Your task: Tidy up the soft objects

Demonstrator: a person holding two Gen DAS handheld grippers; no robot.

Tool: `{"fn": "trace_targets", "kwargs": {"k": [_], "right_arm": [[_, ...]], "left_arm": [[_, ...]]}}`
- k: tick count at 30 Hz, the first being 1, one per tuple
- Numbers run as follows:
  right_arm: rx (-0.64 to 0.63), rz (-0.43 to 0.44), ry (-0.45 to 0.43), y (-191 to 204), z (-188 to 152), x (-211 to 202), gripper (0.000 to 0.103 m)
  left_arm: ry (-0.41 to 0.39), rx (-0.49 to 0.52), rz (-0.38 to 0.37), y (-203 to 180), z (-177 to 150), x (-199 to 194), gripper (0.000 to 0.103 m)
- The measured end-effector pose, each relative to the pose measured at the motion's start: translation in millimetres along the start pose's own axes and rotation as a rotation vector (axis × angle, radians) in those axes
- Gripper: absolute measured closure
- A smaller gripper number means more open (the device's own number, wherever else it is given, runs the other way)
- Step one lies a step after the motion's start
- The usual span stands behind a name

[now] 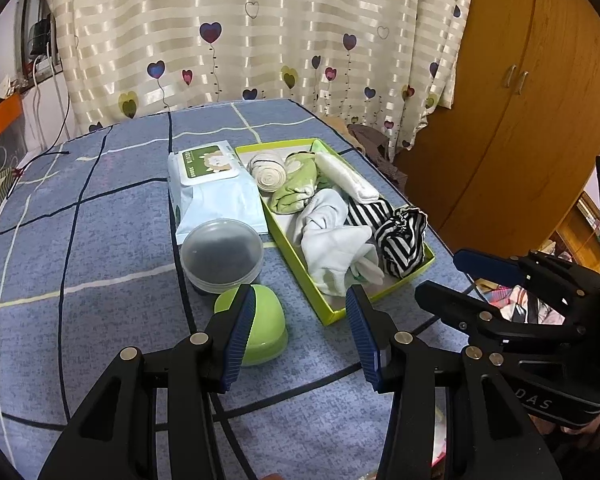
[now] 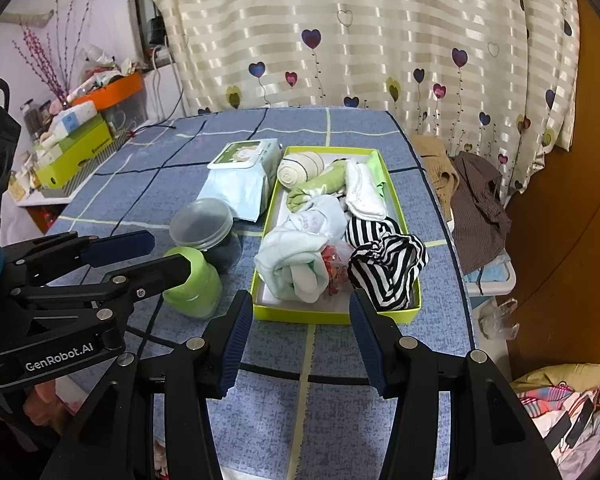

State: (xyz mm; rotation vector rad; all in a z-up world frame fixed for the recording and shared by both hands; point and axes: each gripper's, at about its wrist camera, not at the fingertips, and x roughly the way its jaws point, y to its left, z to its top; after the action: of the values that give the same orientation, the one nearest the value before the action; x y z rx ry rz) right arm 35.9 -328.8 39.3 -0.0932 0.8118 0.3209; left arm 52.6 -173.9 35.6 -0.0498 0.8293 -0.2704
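Green tray (image 2: 300, 315) near table's right edge already holds rolled socks (image 2: 300, 168), striped cloth (image 2: 384, 268). Left gripper (image 1: 300, 336), right gripper (image 2: 298, 338) hover, fingers wide, empty. Task looks nearly done.

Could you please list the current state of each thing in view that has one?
Green box: lidless, full of soft things.
Striped cloth: bunched, in the box.
Wipes pack: flap closed, flat.
Clear jar: lid on, upright.
Left gripper: open, empty.
Right gripper: open, empty.
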Motion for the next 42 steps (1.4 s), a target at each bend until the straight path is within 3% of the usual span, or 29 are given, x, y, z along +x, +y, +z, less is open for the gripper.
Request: {"fn": "trace_targets", "kwargs": {"k": [42], "right_arm": [[-0.001,-0.001,0.007,3.5,1.1,4.0,0.051]], "left_arm": [[0.029,0.01,0.025,1.5,-1.8,8.2,0.055]]}}
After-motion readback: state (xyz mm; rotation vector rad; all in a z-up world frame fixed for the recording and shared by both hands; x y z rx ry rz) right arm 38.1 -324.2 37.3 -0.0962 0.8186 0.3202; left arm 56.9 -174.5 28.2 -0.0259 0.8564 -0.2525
